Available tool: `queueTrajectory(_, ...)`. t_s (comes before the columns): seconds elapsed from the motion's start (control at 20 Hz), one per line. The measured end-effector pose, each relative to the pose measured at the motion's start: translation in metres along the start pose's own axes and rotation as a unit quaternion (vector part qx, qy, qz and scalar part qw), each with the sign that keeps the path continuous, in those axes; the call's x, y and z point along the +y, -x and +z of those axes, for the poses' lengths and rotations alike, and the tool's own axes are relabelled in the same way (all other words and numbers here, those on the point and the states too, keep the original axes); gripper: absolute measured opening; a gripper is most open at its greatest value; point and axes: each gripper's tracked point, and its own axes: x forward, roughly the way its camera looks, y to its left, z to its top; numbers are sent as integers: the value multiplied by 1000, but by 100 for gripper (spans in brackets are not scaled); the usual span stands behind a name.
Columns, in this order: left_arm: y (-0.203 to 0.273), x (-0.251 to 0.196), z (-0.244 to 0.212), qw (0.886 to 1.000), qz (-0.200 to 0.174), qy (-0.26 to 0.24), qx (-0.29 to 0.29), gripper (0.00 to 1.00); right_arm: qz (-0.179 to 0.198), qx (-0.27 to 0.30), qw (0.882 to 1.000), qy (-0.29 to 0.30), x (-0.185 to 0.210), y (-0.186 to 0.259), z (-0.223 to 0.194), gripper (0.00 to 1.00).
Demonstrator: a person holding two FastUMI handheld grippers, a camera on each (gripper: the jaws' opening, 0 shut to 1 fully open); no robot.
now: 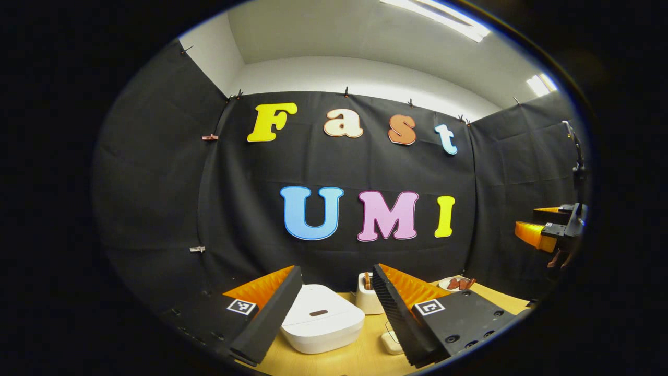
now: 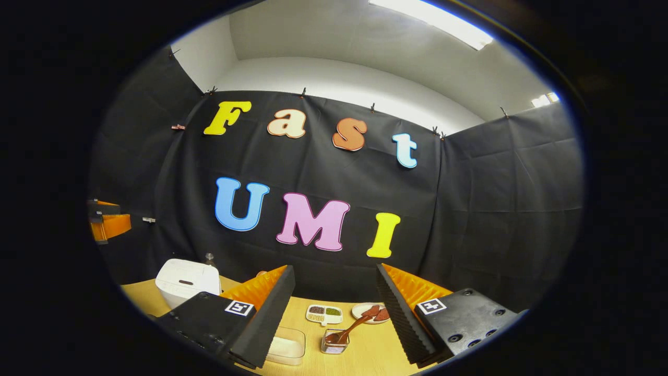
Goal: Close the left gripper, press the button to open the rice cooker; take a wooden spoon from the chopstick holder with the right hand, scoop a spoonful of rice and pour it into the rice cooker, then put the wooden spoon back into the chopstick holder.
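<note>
1. Left gripper view: the left gripper hangs above the table with its fingers spread wide and nothing between them. The rice cooker sits just beyond them, lid down, so the press has not been made.
2. Beside the cooker stands the chopstick holder, a brown handle showing at its mouth. The other gripper shows at the far right edge, well apart.
3. Right gripper view: the right gripper is likewise fully open and empty, held above the table. A wooden spoon leans in a small clear cup, bowl down, handle rising up and to the right toward a plate. Its long axis is tilted, not upright.
4. A clear container lies just left of the cup; whether it holds the rice I cannot tell.
5. Judgement: the spoon should be light, stiff and not fragile. Take it across the upper handle. The cooker looks heavy enough to stay put under a press.
</note>
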Motion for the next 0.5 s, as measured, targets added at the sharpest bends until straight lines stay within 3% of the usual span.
queueTrajectory(0.15,-2,-4,2,1000,-16,-5,0,92,10,4,1000,0,4,0,-1,97)
queueTrajectory(0.3,-3,-9,1,999,-37,1,8,79,13,6,1000,6,3,2,-2,97)
queueTrajectory(0.45,-5,-23,-13,996,-85,4,40,50,11,4,1000,15,1,5,-1,95)
queueTrajectory(0.5,-7,-25,-18,994,-97,2,55,36,9,4,1000,18,0,6,-1,95)
